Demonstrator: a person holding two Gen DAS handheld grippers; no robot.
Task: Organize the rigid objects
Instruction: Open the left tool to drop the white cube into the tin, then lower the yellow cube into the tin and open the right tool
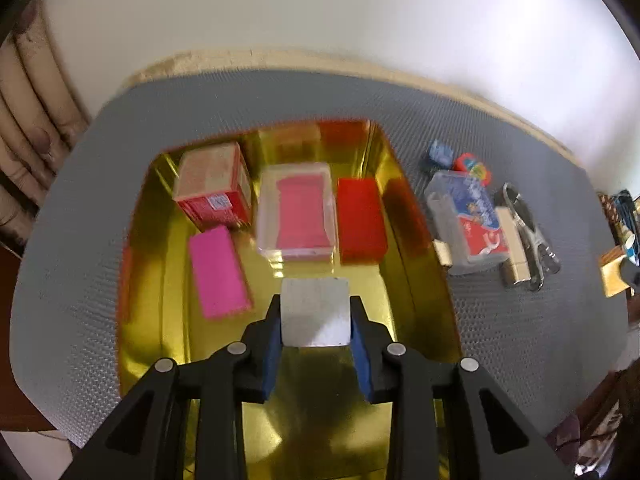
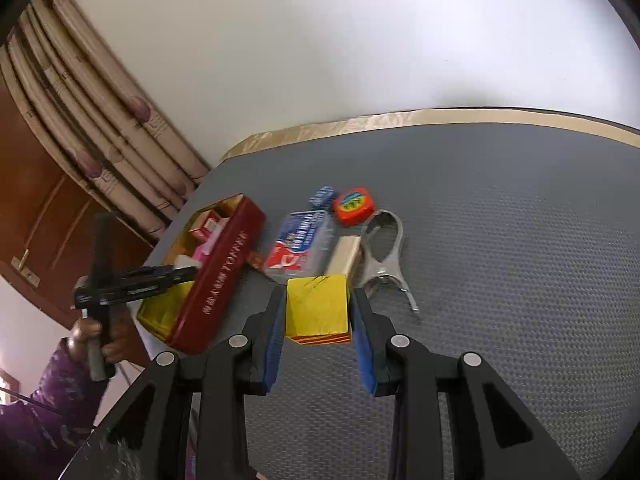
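Note:
My left gripper [image 1: 315,312] is shut on a white block [image 1: 314,312] and holds it over the gold-lined red box [image 1: 416,280]. In the box lie a red-and-white carton [image 1: 214,186], a pink block [image 1: 218,272], a clear case with a pink insert [image 1: 298,212] and a red block [image 1: 360,220]. My right gripper [image 2: 318,310] is shut on a yellow block [image 2: 318,310] above the grey mat, right of the red box [image 2: 218,276]. The left gripper [image 2: 176,274] shows over the box in the right wrist view.
On the grey mat [image 2: 500,240] right of the box lie a clear plastic case with a blue-red label [image 2: 302,244], a beige block [image 2: 346,256], a metal clamp [image 2: 384,256], an orange tape measure [image 2: 354,204] and a small blue piece [image 2: 322,196]. A wall stands behind the table.

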